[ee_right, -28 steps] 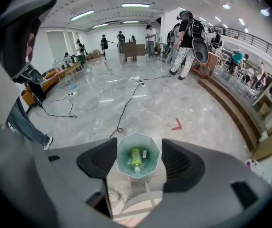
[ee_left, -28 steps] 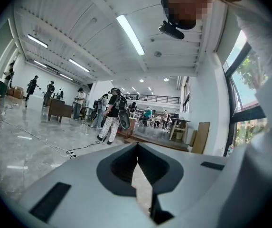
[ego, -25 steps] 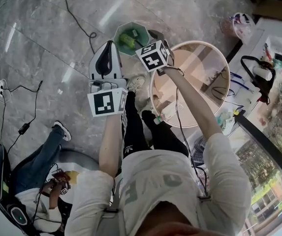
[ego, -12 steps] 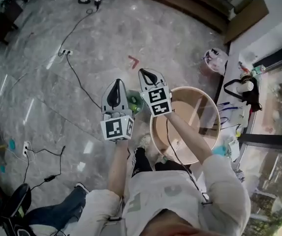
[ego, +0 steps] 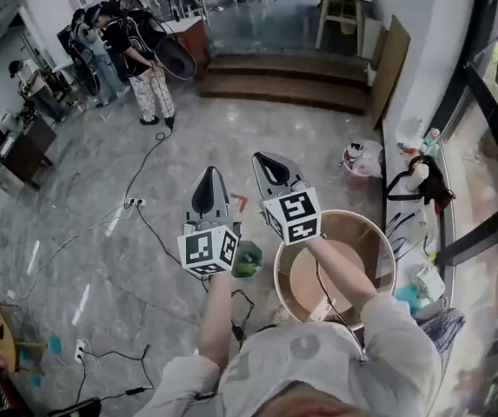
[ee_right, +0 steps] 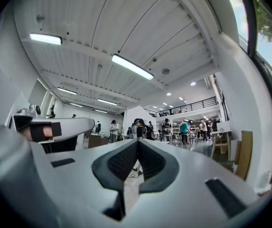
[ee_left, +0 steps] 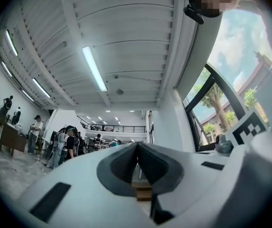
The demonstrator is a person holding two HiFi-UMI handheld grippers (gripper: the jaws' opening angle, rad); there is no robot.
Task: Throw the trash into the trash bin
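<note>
Trash, a small yellow-green lump [ego: 245,269], lies inside the green plastic trash bin [ego: 255,250] on the grey marble floor [ego: 101,250], so I judge the throw done. It is too small for me to name. I'd guess it is light and soft, something that crumples rather than breaks, and best pinched across its middle if it ever had to come out. The bin stands just beside the round wooden desk [ego: 379,241], at that desk's 9 o'clock, partly hidden under my left gripper [ego: 209,174]. That gripper is held up and pointing forward, its jaws pressed together with nothing between them. The right gripper [ego: 260,158] sits at its 3 o'clock, near but apart, above the desk's rim, likewise closed tight and empty. People [ego: 149,59] stand well off at 11 o'clock.
</note>
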